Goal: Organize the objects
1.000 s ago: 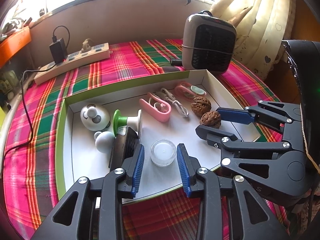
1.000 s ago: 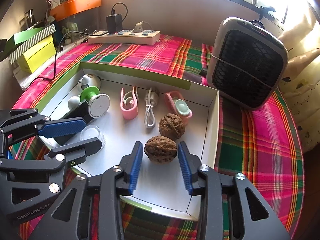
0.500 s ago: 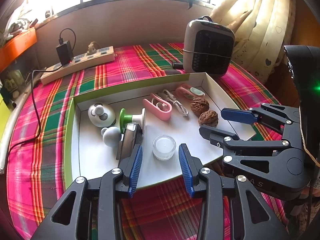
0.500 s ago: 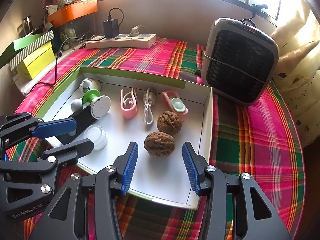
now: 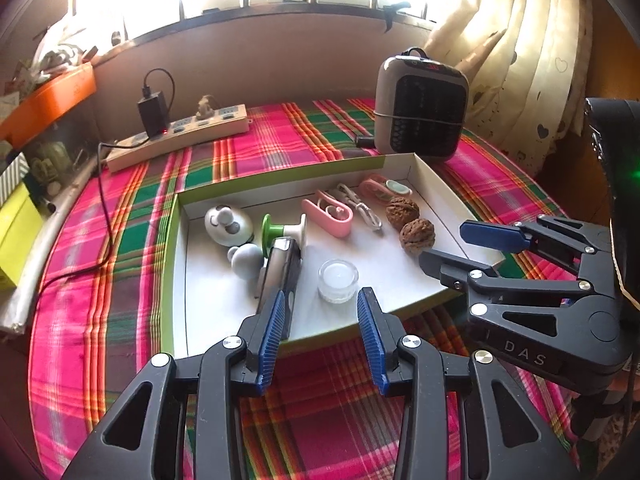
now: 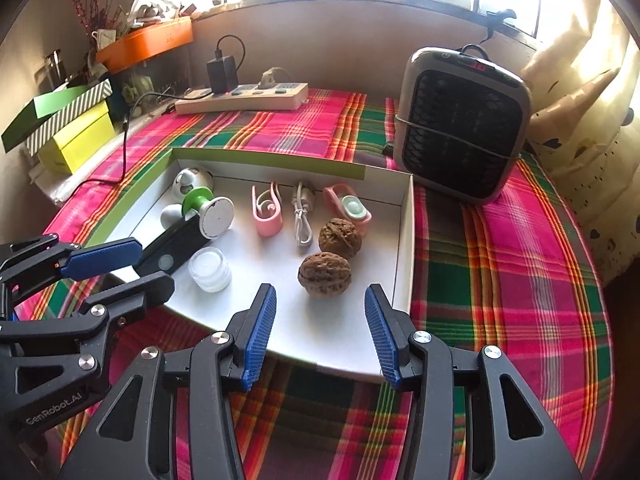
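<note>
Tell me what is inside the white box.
The box holds two walnuts, a candle, a white cable, two pink clips, a green spool, a panda toy and a black device, which partly covers a grey ball.

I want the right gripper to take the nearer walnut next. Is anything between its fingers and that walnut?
Nothing visible: the right gripper stands open, and only bare tray floor lies before the nearer walnut.

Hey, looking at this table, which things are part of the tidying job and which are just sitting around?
Part of the job:
- white tray
- two walnuts
- candle jar
- pink clip
- white cable
- black device
- green-and-white spool
- left gripper and right gripper, both empty

Just lying about:
- heater
- power strip
- yellow box
- curtain
</note>
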